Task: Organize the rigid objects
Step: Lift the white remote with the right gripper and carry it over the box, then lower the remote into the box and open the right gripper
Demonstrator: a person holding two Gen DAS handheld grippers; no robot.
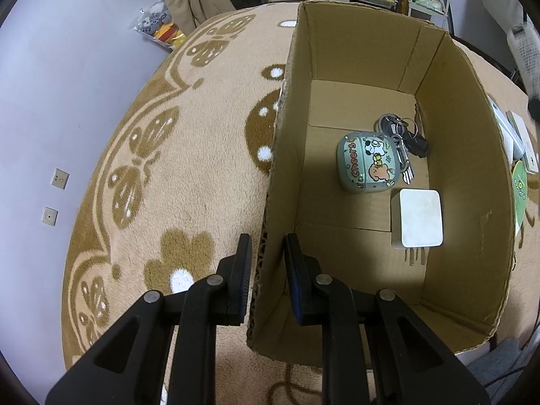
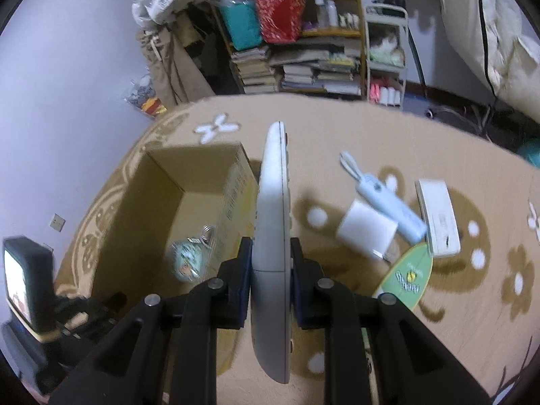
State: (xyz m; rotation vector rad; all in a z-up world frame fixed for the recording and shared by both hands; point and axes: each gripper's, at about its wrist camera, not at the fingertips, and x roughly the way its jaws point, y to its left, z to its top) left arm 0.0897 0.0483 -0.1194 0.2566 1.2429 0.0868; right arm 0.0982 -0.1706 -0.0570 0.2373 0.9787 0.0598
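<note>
My left fingers (image 1: 244,263) pinch near wall of cardboard box (image 1: 357,47). My right gripper (image 2: 270,253) clamps white remote (image 2: 273,209) edge-on, above rug just right of box. Inside box: cartoon earbud case (image 1: 368,165), keys (image 1: 403,135), white charger (image 1: 420,217).

Two steep downward wrist views, cardboard box (image 1: 388,108) (image 2: 189,182) in both.

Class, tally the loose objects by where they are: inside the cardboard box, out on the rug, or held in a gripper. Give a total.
In the box: 3 (earbud case, keys, charger)
On the rug: 4 (white block, blue fan, white box, green disc)
Held: 1 (remote)
Total: 8
</note>
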